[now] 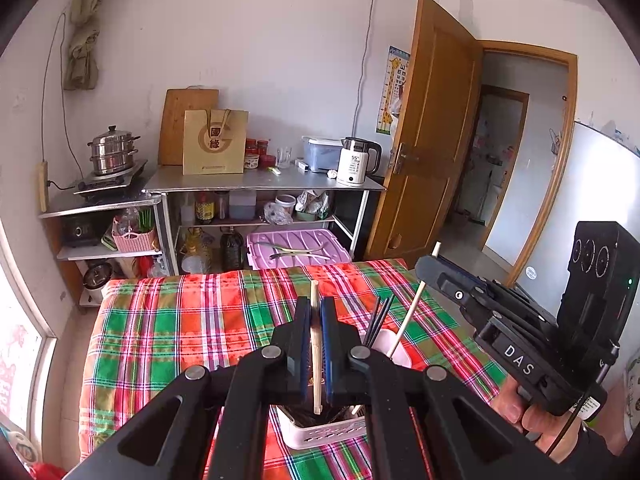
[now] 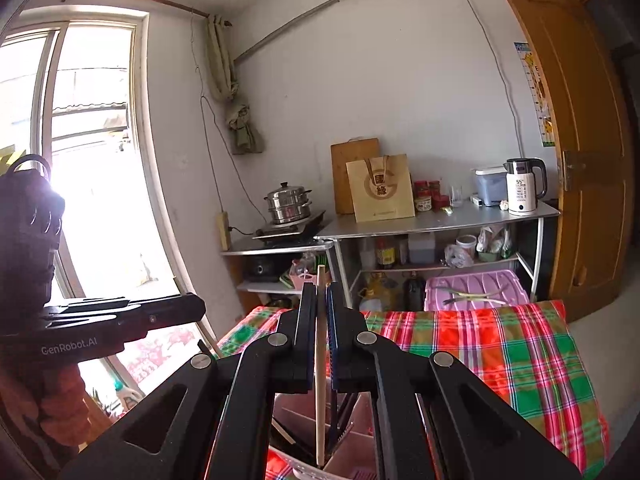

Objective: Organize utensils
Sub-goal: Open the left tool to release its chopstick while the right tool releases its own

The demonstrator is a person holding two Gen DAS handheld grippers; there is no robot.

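Your left gripper (image 1: 316, 320) is clamped on a bamboo chopstick (image 1: 315, 344). The stick stands nearly upright between the blue pads, its top clear above the fingertips and its lower end hanging over a white slotted basket (image 1: 320, 434). The basket sits at the near edge of a plaid cloth (image 1: 180, 320) that covers the bed, and dark utensils fill it, too shadowed to tell apart.

Your right gripper (image 2: 320, 300) is clenched on a second pale chopstick (image 2: 320, 380). In the left wrist view this stick (image 1: 412, 312) runs aslant, its upper tip past the jaws and its lower end at a white cup (image 1: 394, 346). The cup stands near the cloth's right edge, just beyond the basket, with black chopsticks (image 1: 378, 320) leaning in it. In the right wrist view the stick's lower end hangs over the basket rim (image 2: 304, 468); whether it touches anything you cannot tell.

Your right hand (image 1: 532, 412) grips the handle at the lower right of the left wrist view. Your left gripper's body (image 2: 120, 320) shows side-on at the left of the right wrist view, before a bright window (image 2: 80, 160).

Beyond the far edge of the cloth lies a purple tray (image 1: 298, 248) bearing metal utensils (image 1: 296, 250), under a steel table (image 1: 256, 180).
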